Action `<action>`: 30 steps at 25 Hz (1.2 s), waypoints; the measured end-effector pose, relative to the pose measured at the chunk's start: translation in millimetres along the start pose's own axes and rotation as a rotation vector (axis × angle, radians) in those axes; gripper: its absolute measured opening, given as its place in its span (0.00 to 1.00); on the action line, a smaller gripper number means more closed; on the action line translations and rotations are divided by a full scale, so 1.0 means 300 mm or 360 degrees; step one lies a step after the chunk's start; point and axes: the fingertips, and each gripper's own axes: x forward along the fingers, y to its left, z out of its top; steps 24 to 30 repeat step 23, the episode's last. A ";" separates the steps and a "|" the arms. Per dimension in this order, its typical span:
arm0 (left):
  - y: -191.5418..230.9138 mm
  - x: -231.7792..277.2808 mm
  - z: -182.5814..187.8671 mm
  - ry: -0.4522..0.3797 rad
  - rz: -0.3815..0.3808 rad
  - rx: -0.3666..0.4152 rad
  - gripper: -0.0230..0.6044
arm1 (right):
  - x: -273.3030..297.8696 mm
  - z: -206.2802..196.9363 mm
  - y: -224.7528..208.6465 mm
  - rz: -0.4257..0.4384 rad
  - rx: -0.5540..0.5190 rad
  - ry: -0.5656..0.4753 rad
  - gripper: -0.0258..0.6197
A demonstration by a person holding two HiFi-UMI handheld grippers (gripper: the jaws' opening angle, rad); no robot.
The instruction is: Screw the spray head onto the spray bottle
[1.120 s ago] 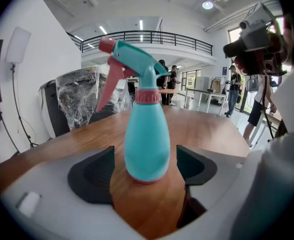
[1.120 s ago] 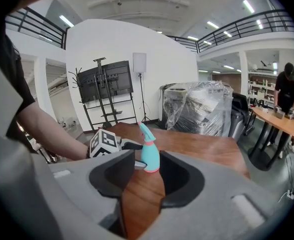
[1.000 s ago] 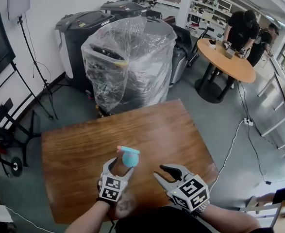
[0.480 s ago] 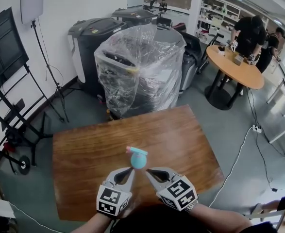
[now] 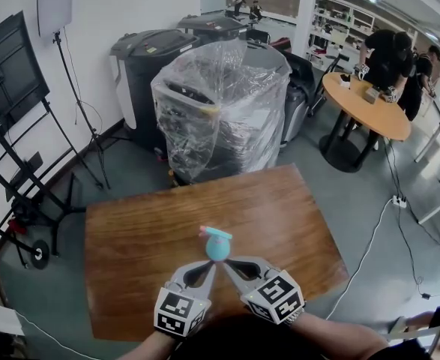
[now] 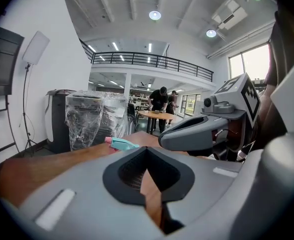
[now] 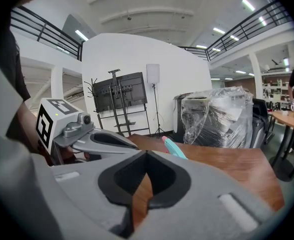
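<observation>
- left gripper (image 6: pixel 147 149) clenched, jaws tip to tip, nothing between them. The right gripper (image 7: pixel 147 154) is the same.
- Both tips converge from either side just short of the spray bottle (image 5: pixel 217 252). Can't tell if they touch it. Reads as squaring up, not a grasp.
- spray head (image 5: pixel 218 235), teal with a pink nozzle, sits on top of the bottle, upright, mid bench (image 5: pixel 130 231). Looks seated; thread tightness unknown.
- Past the bench: plastic-wrapped stack (image 5: pixel 220 103), not involved.

left gripper (image 5: pixel 209 266) and right gripper (image 5: pixel 229 265) both closed, tips nearly meeting
</observation>
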 end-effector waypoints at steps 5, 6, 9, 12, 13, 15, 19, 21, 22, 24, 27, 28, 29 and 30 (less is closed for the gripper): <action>0.005 -0.002 -0.001 0.0009 0.0012 -0.0022 0.06 | -0.001 0.002 0.004 0.0005 -0.0005 -0.0003 0.03; 0.006 -0.003 -0.001 0.0009 0.0014 -0.0023 0.06 | -0.001 0.001 0.005 0.0006 -0.0005 -0.0002 0.03; 0.010 0.000 -0.003 0.0012 0.0019 -0.0021 0.06 | -0.001 -0.001 0.004 0.0006 -0.0001 0.0005 0.03; 0.010 0.003 -0.008 0.0017 0.0023 -0.0023 0.06 | 0.000 -0.003 0.004 0.0012 -0.0004 0.0004 0.03; 0.009 0.004 -0.010 0.0018 0.0023 -0.0024 0.06 | 0.000 -0.004 0.004 0.0012 -0.0003 0.0004 0.03; 0.007 0.004 -0.016 0.0022 0.0025 -0.0025 0.06 | -0.003 -0.007 0.003 0.0010 0.0001 0.0006 0.03; 0.000 0.003 -0.013 0.0022 0.0030 -0.0025 0.06 | -0.009 -0.009 0.002 0.0008 0.0010 0.0004 0.03; -0.003 0.001 -0.011 0.0027 0.0033 -0.0031 0.06 | -0.011 -0.008 0.003 0.0009 0.0011 0.0003 0.03; -0.004 0.000 -0.011 0.0030 0.0034 -0.0033 0.06 | -0.012 -0.008 0.004 0.0009 0.0011 0.0003 0.03; -0.004 -0.001 -0.011 0.0033 0.0036 -0.0036 0.06 | -0.012 -0.008 0.005 0.0010 0.0011 0.0002 0.03; -0.004 -0.001 -0.011 0.0033 0.0036 -0.0036 0.06 | -0.012 -0.008 0.005 0.0010 0.0011 0.0002 0.03; -0.004 -0.001 -0.011 0.0033 0.0036 -0.0036 0.06 | -0.012 -0.008 0.005 0.0010 0.0011 0.0002 0.03; -0.004 -0.001 -0.011 0.0033 0.0036 -0.0036 0.06 | -0.012 -0.008 0.005 0.0010 0.0011 0.0002 0.03; -0.004 -0.001 -0.011 0.0033 0.0036 -0.0036 0.06 | -0.012 -0.008 0.005 0.0010 0.0011 0.0002 0.03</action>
